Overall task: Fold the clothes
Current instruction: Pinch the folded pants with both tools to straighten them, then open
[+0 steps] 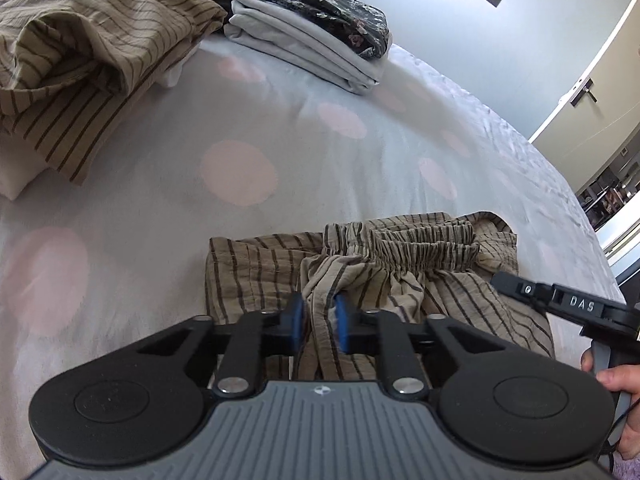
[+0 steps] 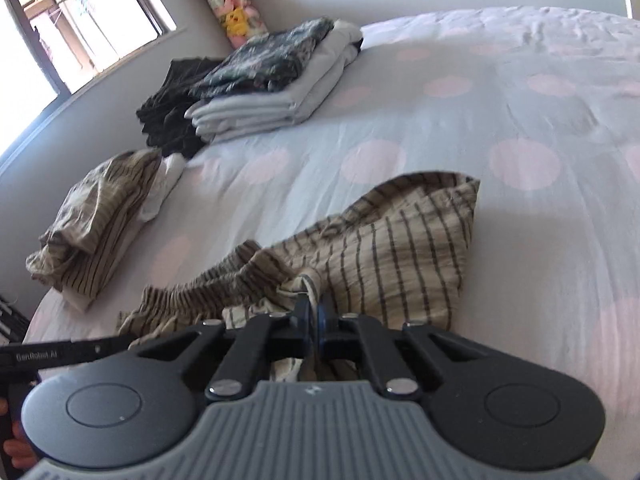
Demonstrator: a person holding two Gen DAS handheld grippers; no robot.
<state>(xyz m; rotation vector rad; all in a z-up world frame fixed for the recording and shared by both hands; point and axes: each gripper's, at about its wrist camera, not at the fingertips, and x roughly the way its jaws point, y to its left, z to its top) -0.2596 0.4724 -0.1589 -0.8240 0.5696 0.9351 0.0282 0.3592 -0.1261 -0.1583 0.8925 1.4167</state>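
A crumpled pair of tan striped shorts (image 1: 400,264) with a gathered elastic waistband lies on the bed near its front edge. My left gripper (image 1: 319,320) is shut on a fold of the shorts' cloth, which runs up between its blue pads. In the right wrist view the same striped shorts (image 2: 400,248) spread to the right, and my right gripper (image 2: 313,312) is shut on a bunched bit of them near the waistband. The right gripper's black body (image 1: 568,304) also enters the left wrist view from the right, held by a hand (image 1: 616,384).
The bedsheet (image 1: 248,128) is pale blue with pink dots. A loose tan striped garment (image 1: 80,52) lies at the far left. A folded stack of grey cloth topped by a dark floral piece (image 1: 320,28) sits at the back, next to black clothes (image 2: 172,112). A window (image 2: 80,20) is behind.
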